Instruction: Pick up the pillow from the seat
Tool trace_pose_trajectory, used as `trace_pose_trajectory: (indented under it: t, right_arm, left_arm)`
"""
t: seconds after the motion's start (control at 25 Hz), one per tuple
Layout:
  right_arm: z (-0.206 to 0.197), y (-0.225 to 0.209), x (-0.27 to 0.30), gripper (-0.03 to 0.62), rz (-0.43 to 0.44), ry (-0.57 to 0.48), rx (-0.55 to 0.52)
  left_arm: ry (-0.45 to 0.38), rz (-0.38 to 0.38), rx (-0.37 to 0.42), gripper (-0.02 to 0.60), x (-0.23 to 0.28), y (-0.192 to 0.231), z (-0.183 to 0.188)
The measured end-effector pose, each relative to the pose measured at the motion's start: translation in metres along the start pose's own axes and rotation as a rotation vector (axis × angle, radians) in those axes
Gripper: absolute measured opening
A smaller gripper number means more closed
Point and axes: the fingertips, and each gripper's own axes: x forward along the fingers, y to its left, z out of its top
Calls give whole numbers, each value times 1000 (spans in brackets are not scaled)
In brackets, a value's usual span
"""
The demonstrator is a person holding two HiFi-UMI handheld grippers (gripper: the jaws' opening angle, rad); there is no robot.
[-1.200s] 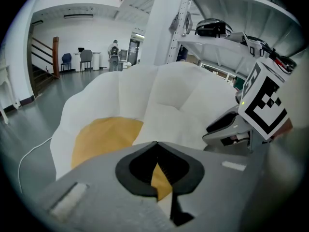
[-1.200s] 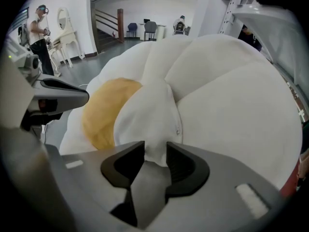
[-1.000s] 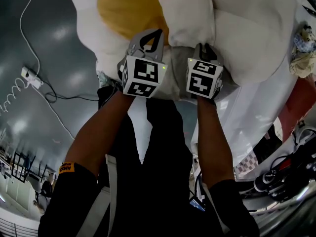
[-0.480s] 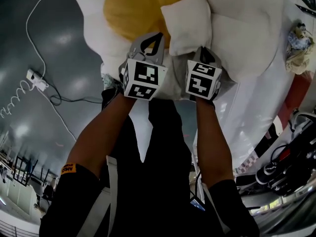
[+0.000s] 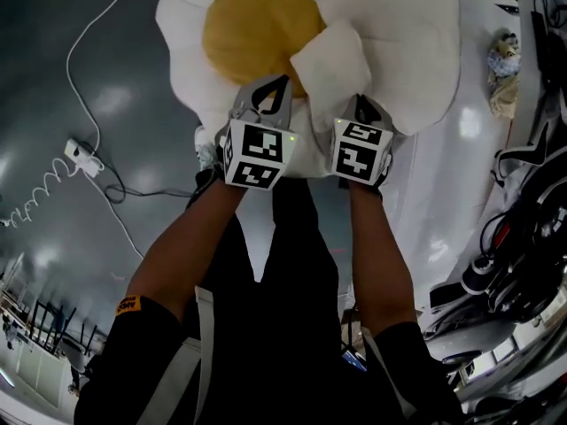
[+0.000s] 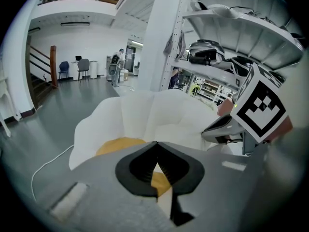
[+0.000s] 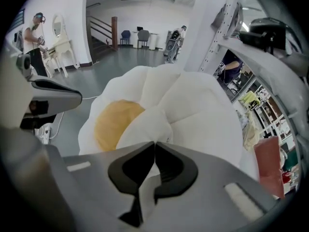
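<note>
The pillow (image 5: 399,42) is flower-shaped, with puffy white petals and a yellow centre (image 5: 257,34). It hangs in front of me above the grey floor, held by its near edge. My left gripper (image 5: 270,91) is shut on a fold at the yellow centre's rim. My right gripper (image 5: 363,109) is shut on a white petal beside it. In the left gripper view the jaws (image 6: 155,151) meet over yellow and white fabric of the pillow (image 6: 145,115). The right gripper view shows its jaws (image 7: 154,149) pinching white fabric of the pillow (image 7: 193,110).
A white cable and power strip (image 5: 75,153) lie on the grey floor at left. A white surface (image 5: 461,175) runs along the right, with a crumpled cloth (image 5: 503,60) and dark cables and gear (image 5: 523,255). Loaded metal shelving (image 6: 227,28) stands close by.
The pillow has come away from the white seat at right and now shows whole, over the grey floor. Both grippers have stayed side by side at its near edge.
</note>
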Motion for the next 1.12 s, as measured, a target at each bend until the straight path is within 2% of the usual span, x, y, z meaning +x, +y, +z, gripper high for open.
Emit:
trace_pose_trajectory:
  t: [0.6, 0.72, 0.88, 1.12]
  right_arm:
    - [50, 30, -165, 8, -35, -95, 104]
    - [60, 35, -189, 8, -41, -132, 107]
    - [75, 51, -222, 8, -27, -151, 118]
    - [79, 73, -264, 9, -30, -186, 147]
  left_arm:
    - [-1, -26, -3, 2, -137, 8, 66]
    - [-4, -48, -12, 2, -160, 7, 82]
    - [-26, -75, 15, 2, -188, 6, 99]
    - [-24, -43, 32, 2, -232, 21, 108]
